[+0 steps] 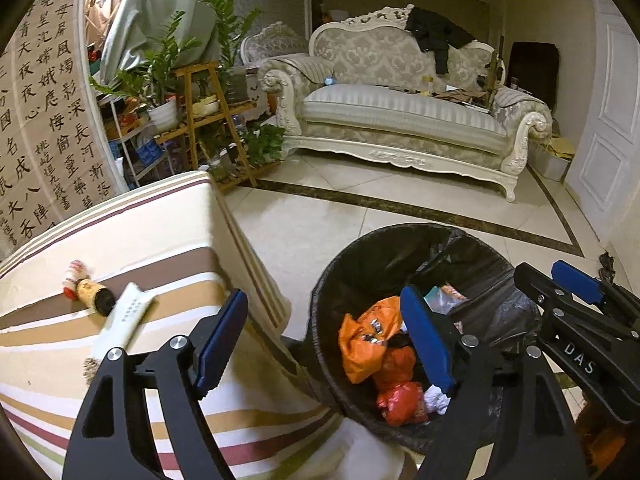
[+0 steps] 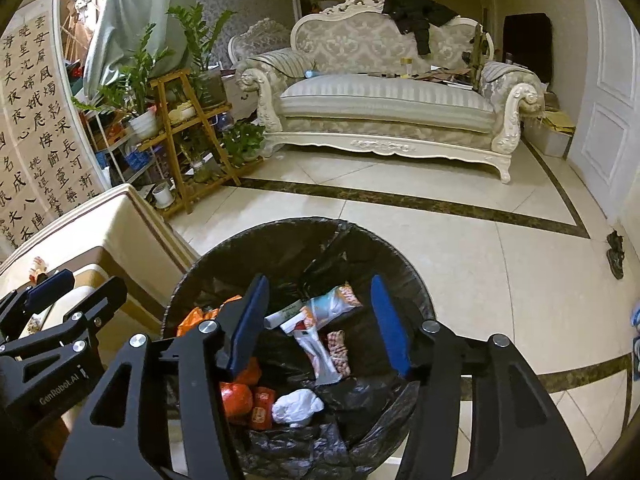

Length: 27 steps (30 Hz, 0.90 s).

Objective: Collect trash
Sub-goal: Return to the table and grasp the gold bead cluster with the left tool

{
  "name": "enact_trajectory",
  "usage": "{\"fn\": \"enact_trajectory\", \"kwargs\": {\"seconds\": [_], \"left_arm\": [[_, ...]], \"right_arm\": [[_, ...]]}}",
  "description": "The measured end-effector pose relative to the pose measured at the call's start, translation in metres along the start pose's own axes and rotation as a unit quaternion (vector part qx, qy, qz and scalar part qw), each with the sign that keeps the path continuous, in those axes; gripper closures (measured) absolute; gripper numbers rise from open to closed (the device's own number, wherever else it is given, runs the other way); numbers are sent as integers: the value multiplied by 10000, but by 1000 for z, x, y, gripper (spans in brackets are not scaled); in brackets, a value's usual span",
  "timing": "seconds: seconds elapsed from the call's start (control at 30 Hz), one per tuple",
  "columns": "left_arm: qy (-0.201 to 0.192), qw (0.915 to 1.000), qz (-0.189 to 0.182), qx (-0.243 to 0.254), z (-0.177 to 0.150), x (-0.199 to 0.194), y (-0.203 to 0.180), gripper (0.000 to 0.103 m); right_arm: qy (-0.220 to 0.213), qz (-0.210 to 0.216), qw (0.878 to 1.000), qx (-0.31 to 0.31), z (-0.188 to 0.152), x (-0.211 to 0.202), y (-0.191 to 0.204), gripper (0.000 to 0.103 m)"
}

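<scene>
Far wall: cream carved sofa [image 1: 404,120], with a black jacket [image 1: 434,38] draped over its backrest. Left of the sofa, a wooden plant stand [image 1: 216,120] carrying potted greenery; further left, a calligraphy scroll [image 1: 44,120] hangs on the wall. White panelled door [image 1: 604,120] at the right edge. Floor is pale tile with a dark inlay strip.

Near left: table under a striped cloth [image 1: 168,240]. On it lie a small bottle [image 1: 90,292] with a dark end and red-and-white wrapping, and touching it on the right, a white paper packet [image 1: 124,316] printed with small text.

Near centre: round trash bin [image 2: 280,240] lined with a black bag, standing on the floor just right of the table. Trash is inside it: an orange plastic bag [image 1: 370,336], red snack wrappers [image 2: 240,396], crumpled white tissue [image 2: 298,406], a white-and-red pouch [image 2: 316,348] and a pale blue wrapper [image 2: 334,304].

Left gripper [image 1: 324,344]: blue-padded fingers spread wide, nothing between them. It spans the gap from the table corner to the bin's left rim.

Right gripper [image 2: 320,328]: fingers also wide apart and carrying nothing, positioned directly over the bin mouth, with the wrappers visible between the pads. In the left wrist view it shows at the right edge, beside the bin.
</scene>
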<state>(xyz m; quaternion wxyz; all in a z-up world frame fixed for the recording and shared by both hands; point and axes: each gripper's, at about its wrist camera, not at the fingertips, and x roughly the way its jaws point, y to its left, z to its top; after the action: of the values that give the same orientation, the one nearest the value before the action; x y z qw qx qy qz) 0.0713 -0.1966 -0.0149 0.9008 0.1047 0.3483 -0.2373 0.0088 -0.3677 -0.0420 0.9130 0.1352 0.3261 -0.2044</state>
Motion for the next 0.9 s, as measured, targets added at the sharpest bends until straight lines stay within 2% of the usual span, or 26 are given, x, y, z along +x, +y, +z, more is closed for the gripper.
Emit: {"fn": "enact_trajectory", "kwargs": {"seconds": [0.4, 0.77, 0.8, 0.9], "left_arm": [[70, 9981, 563, -260, -19, -20, 56, 27], [311, 9897, 1082, -885, -41, -32, 124, 27], [333, 9890, 1110, -914, -42, -31, 128, 28], [414, 9890, 1083, -917, -44, -30, 134, 41]], "right_arm": [[132, 478, 9983, -298, -7, -3, 49, 50], [182, 911, 9934, -670, -13, -11, 102, 50], [186, 942, 9929, -701, -14, -11, 106, 50], [198, 1018, 9915, -787, -16, -13, 117, 50]]}}
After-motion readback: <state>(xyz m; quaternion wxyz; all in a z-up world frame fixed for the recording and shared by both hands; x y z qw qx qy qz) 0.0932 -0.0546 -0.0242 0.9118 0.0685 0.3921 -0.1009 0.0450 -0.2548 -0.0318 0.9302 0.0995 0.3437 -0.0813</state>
